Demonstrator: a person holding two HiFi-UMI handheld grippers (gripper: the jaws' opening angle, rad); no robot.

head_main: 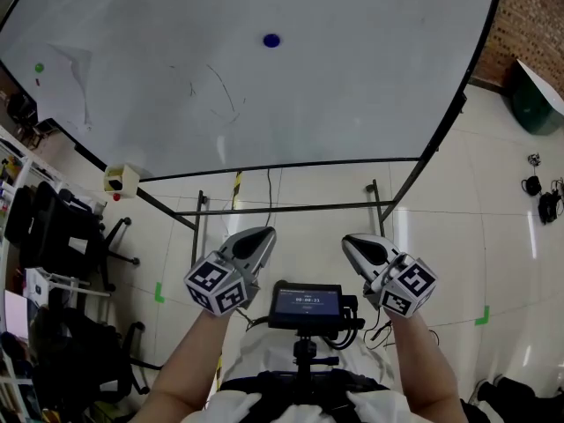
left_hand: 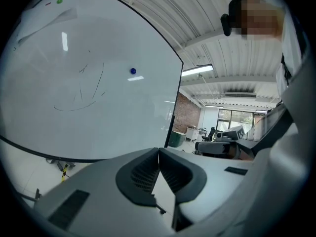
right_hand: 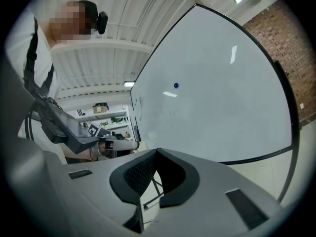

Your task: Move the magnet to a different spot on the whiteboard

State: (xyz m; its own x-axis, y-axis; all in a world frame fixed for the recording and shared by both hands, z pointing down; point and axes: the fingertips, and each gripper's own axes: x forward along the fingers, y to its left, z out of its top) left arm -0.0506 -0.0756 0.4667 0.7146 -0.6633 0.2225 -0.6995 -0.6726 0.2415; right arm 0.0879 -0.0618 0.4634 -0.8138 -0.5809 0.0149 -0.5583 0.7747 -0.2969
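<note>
The small round blue magnet (head_main: 271,40) sat near the top edge of the large white whiteboard (head_main: 370,86), about midway along. Our left gripper (head_main: 263,234) and right gripper (head_main: 351,241) hung below its bottom edge, well apart from the magnet, jaws together on nothing. We judged no grasp under way, and we could not tell whether the move was done or still to do.

You had bright, even light; a ceiling lamp (left_hand: 197,70) glared on the whiteboard (left_hand: 89,83), and both gripper views bowed at the edges.

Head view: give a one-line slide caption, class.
Shut and empty, the left tongs and right tongs hover below the whiteboard bearing a blue magnet.
</note>
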